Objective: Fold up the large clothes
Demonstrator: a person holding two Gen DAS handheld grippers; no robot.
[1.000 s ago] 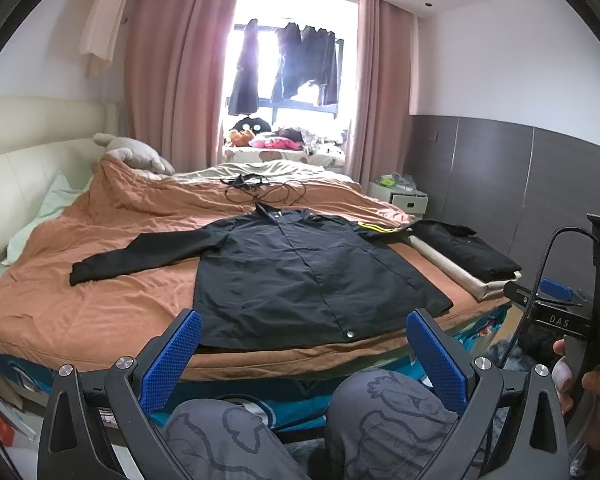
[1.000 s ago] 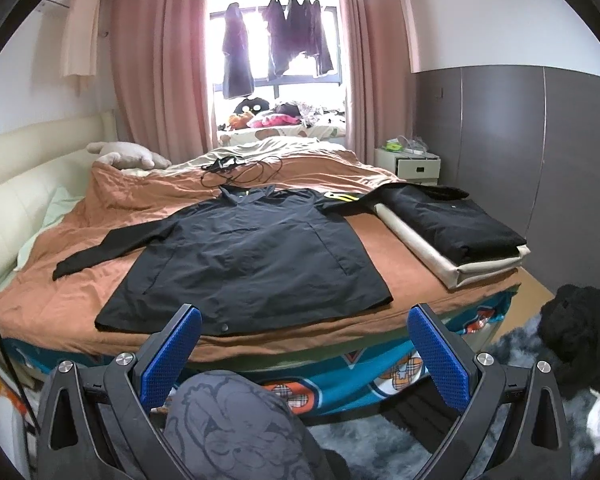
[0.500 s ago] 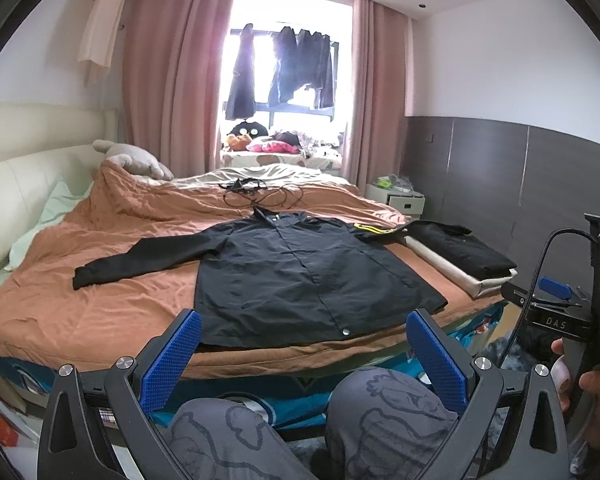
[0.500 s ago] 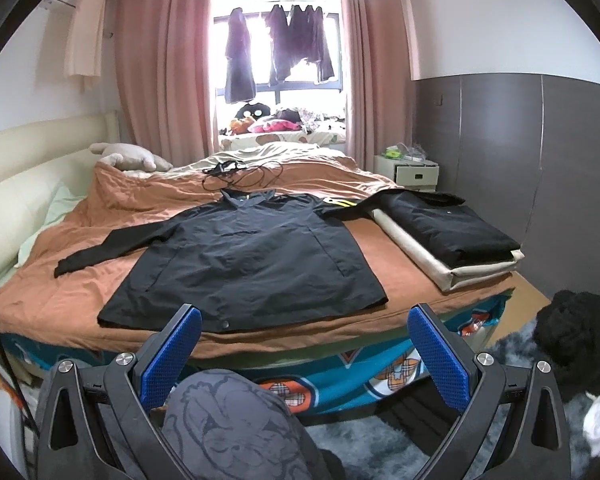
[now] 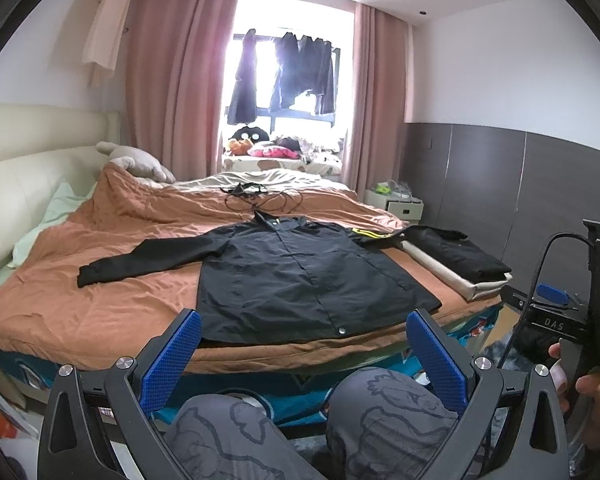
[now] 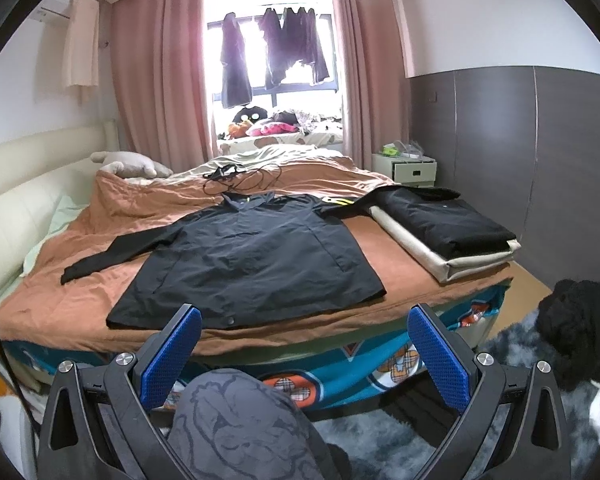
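Observation:
A large black jacket (image 5: 300, 276) lies spread flat, front up, on the brown bedcover (image 5: 80, 312), its left sleeve stretched out to the left; it also shows in the right wrist view (image 6: 252, 264). Its right sleeve with a yellow stripe (image 5: 370, 235) reaches toward a folded stack. My left gripper (image 5: 304, 356) is open and empty, held short of the bed's near edge above the person's knees. My right gripper (image 6: 304, 356) is open and empty, also short of the bed edge. The right gripper's handle also shows in the left wrist view (image 5: 592, 320).
Folded black clothes on a beige folded piece (image 6: 448, 236) lie at the bed's right side. Black cables (image 6: 240, 178) lie beyond the collar. A plush toy (image 5: 136, 162), a nightstand (image 6: 414, 168), a dark heap on the floor rug (image 6: 576, 316) and the cream headboard (image 5: 16, 184) surround the bed.
Both views have tilted up slightly and drawn back a little; the jacket sits lower and a bit smaller in frame. Both grippers stay open. Nothing on the bed has moved.

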